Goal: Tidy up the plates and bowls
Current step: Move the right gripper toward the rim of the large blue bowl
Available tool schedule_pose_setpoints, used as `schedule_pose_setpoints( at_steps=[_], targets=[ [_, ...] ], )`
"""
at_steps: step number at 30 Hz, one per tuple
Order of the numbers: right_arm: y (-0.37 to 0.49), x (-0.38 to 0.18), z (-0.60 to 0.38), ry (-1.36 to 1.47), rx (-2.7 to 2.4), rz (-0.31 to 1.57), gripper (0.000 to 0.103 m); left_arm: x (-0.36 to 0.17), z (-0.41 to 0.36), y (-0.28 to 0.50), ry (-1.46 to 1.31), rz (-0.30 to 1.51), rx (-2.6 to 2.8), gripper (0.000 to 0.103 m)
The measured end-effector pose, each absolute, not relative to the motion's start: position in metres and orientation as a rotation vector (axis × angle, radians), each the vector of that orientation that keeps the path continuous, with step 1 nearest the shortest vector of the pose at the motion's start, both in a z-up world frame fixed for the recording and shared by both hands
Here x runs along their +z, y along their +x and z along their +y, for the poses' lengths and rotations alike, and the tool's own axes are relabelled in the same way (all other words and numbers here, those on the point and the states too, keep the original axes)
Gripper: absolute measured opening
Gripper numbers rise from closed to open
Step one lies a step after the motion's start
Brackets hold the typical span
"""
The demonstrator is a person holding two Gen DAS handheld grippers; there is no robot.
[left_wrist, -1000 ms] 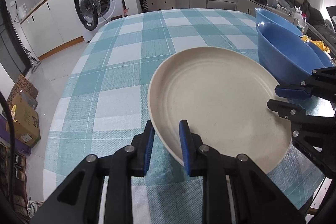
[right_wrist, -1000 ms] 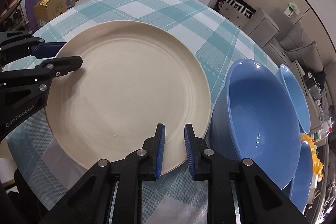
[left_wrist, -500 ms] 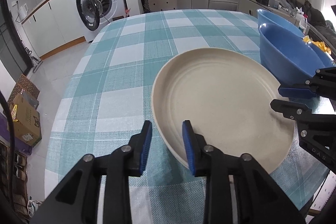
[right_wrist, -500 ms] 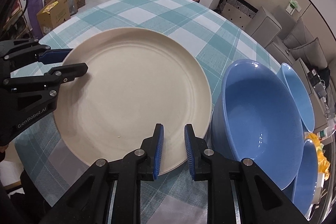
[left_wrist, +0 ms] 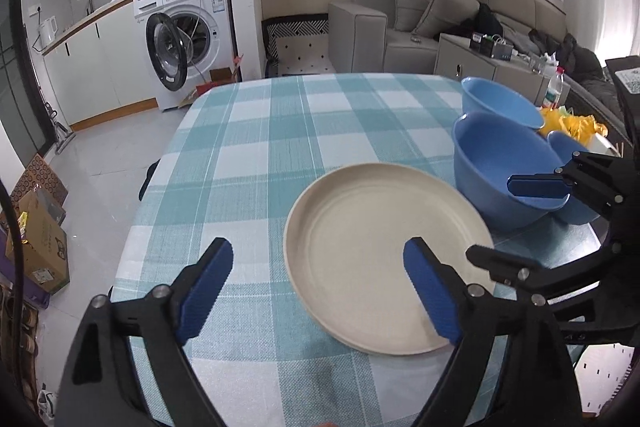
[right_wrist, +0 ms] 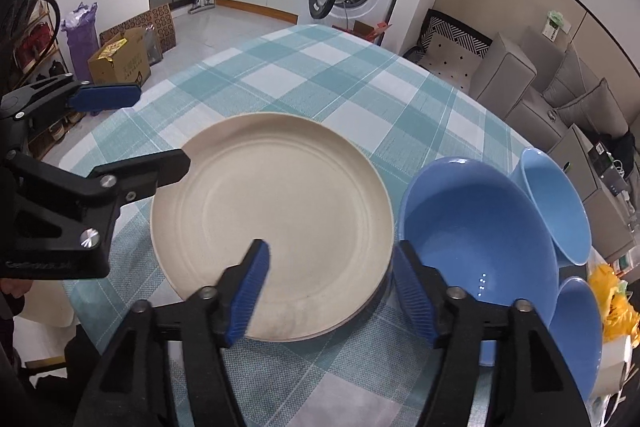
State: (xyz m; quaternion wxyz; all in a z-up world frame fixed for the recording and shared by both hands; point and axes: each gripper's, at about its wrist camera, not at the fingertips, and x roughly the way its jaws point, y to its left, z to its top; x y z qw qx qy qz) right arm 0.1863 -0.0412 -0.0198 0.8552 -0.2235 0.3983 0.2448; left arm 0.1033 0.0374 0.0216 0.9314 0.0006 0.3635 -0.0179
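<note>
My left tongs [left_wrist: 318, 289] point steeply downward, their jaws having just been opening, now spread wide with nothing pressed between the blue pads [left_wrist: 204, 291]. My right tongs [right_wrist: 330, 287] tilt down a little more sharply; their jaws have also just been opening and now stand apart, gripping nothing. From the left wrist view the right tongs reach in from about 3 o'clock; from the right wrist view the left tongs come in from about 9 o'clock, so the two face each other. The pads seem to hang clear above what lies below, though the fisheye makes that hard to judge.
</note>
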Motion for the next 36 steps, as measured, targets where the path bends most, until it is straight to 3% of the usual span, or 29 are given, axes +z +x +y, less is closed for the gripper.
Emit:
schedule_pose_setpoints(
  at_steps=[3,7,36],
  targets=[
    [0.184,-0.012,-0.049,-0.434,0.524,0.829,0.087,0.028,0.035,0.100,-0.021,0.729,-0.075,0.103],
    [0.182,-0.004,-0.061,-0.388,0.517,0.808,0.101,0.034,0.031,0.098,-0.032,0.716,-0.102,0.103],
    [0.184,0.046,-0.155,-0.198,0.458,0.771,0.102,0.070,-0.005,0.117,0.005,0.680,-0.125,0.103]
  ],
)
